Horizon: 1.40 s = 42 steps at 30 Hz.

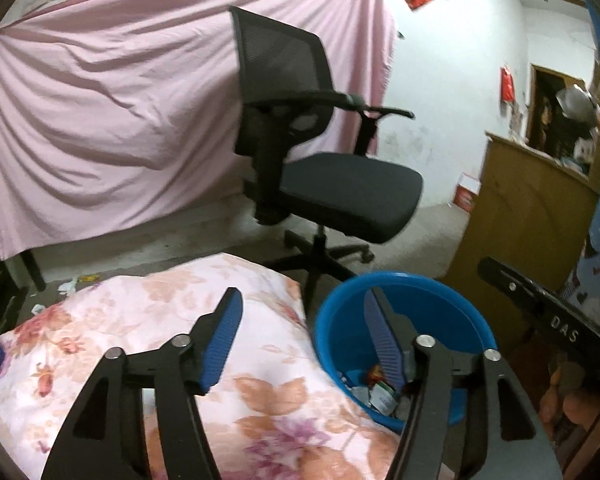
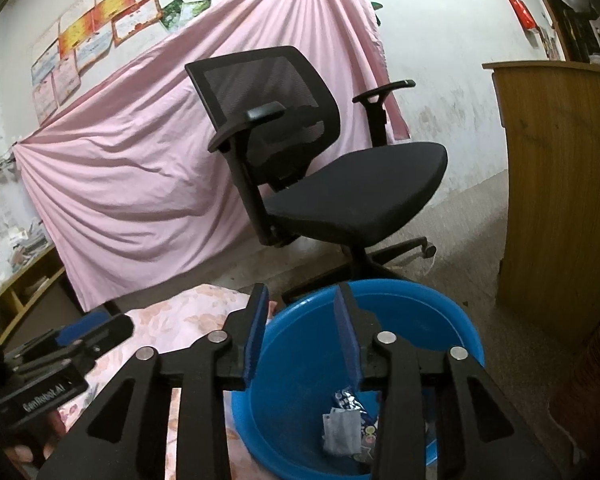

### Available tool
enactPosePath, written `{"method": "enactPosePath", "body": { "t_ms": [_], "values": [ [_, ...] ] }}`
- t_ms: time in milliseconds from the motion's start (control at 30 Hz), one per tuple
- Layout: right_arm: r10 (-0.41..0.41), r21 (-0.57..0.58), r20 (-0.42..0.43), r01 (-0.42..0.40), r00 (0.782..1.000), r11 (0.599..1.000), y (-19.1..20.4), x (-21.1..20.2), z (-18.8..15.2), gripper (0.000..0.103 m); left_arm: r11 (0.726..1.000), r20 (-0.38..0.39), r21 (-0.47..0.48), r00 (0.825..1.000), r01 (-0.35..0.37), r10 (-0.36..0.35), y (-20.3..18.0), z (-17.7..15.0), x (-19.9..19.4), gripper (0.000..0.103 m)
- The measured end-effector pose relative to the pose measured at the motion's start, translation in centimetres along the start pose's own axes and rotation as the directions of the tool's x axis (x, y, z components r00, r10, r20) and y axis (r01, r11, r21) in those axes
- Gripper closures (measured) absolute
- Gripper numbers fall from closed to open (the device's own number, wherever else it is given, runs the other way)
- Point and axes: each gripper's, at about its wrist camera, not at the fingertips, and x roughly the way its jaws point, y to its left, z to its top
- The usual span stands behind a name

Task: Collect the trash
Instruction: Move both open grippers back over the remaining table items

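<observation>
A blue plastic basin stands on the floor beside a floral quilt; it also shows in the right wrist view. Several trash wrappers lie in its bottom, also seen in the left wrist view. My left gripper is open and empty, its left finger over the quilt and its right finger over the basin. My right gripper is open and empty above the basin's left rim. The left gripper's body shows at the left of the right wrist view.
A black office chair stands behind the basin, before a hanging pink sheet. A wooden cabinet stands to the right. Low shelves are at the far left. Small scraps lie on the floor beyond the quilt.
</observation>
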Motion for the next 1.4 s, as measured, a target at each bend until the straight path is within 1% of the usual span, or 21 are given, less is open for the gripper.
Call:
{"method": "enactPosePath", "body": {
  "t_ms": [33, 67, 100, 133, 167, 200, 233, 267, 367, 433, 500, 567, 700, 967, 1100, 1233, 1300, 1400],
  "values": [
    [0.001, -0.003, 0.007, -0.001, 1.000, 1.000, 0.4, -0.1, 0.1, 0.056, 1.000, 0.012, -0.011, 1.000, -0.011, 0.011, 0.5, 0.1, -0.4, 0.040],
    [0.003, -0.007, 0.016, -0.003, 1.000, 1.000, 0.7, -0.2, 0.1, 0.051, 0.999, 0.026, -0.023, 0.999, -0.025, 0.026, 1.2, 0.2, -1.0, 0.032],
    [0.005, -0.012, 0.028, -0.005, 1.000, 1.000, 1.1, -0.3, 0.2, 0.051, 0.999, 0.038, -0.034, 0.999, -0.036, 0.038, 1.6, 0.3, -1.5, 0.026],
    [0.012, -0.017, 0.037, -0.011, 0.999, 1.000, 1.5, -0.4, 0.3, 0.051, 0.998, 0.055, -0.048, 0.997, -0.050, 0.053, 2.2, 0.5, -2.1, 0.017],
    [0.019, -0.022, 0.045, -0.018, 0.999, 1.000, 1.9, -0.5, 0.3, 0.048, 0.996, 0.073, -0.062, 0.995, -0.063, 0.068, 2.7, 0.5, -2.5, 0.012],
    [0.030, -0.029, 0.061, -0.028, 0.998, 0.999, 2.4, -0.6, 0.3, 0.041, 0.994, 0.097, -0.079, 0.992, -0.076, 0.084, 3.3, 0.5, -3.2, 0.010],
    [0.038, -0.035, 0.073, -0.035, 0.997, 0.999, 2.9, -0.7, 0.3, 0.036, 0.991, 0.124, -0.100, 0.987, -0.091, 0.103, 4.0, 0.5, -3.9, 0.004],
    [0.046, -0.040, 0.085, -0.043, 0.995, 0.998, 3.3, -0.7, 0.4, 0.027, 0.988, 0.142, -0.115, 0.982, -0.105, 0.121, 4.6, 0.4, -4.3, 0.002],
    [0.083, -0.071, 0.125, -0.074, 0.989, 0.995, 5.2, -1.0, 0.5, 0.021, 0.975, 0.191, -0.173, 0.967, -0.138, 0.170, 6.6, 0.2, -6.0, 0.002],
    [0.103, -0.096, 0.152, -0.089, 0.983, 0.991, 6.5, -1.2, 0.5, 0.013, 0.967, 0.203, -0.202, 0.959, -0.158, 0.199, 7.9, -0.1, -6.7, 0.002],
    [0.130, -0.119, 0.178, -0.110, 0.975, 0.987, 7.7, -1.4, 0.4, 0.004, 0.959, 0.215, -0.220, 0.949, -0.181, 0.229, 8.9, -0.4, -7.4, 0.002],
    [0.156, -0.143, 0.201, -0.128, 0.967, 0.981, 8.9, -1.6, 0.3, 0.002, 0.950, 0.229, -0.233, 0.938, -0.208, 0.261, 10.3, -0.9, -8.4, 0.002],
    [0.201, -0.196, 0.232, -0.157, 0.952, 0.968, 11.2, -1.8, -0.2, 0.000, 0.937, 0.239, -0.249, 0.922, -0.246, 0.306, 12.2, -1.9, -10.2, 0.002],
    [0.285, -0.319, 0.248, -0.199, 0.926, 0.926, 15.8, -1.7, -1.8, 0.000, 0.912, 0.242, -0.268, 0.894, -0.312, 0.377, 15.3, -4.3, -12.7, 0.002],
    [0.320, -0.378, 0.234, -0.217, 0.918, 0.900, 17.7, -1.4, -2.9, 0.000, 0.904, 0.233, -0.257, 0.886, -0.341, 0.400, 16.5, -5.4, -13.4, 0.002],
    [0.332, -0.432, 0.211, -0.217, 0.919, 0.875, 19.6, -0.8, -3.8, 0.000, 0.898, 0.223, -0.249, 0.881, -0.362, 0.417, 17.5, -6.3, -13.5, 0.002],
    [0.337, -0.444, 0.195, -0.223, 0.921, 0.868, 20.1, -0.4, -4.2, 0.000, 0.897, 0.215, -0.248, 0.882, -0.367, 0.420, 17.9, -6.7, -13.5, 0.002],
    [0.334, -0.458, 0.148, -0.235, 0.931, 0.857, 20.9, 0.5, -4.8, 0.000, 0.898, 0.188, -0.240, 0.889, -0.370, 0.417, 18.4, -7.2, -13.0, 0.002]
  ]
}}
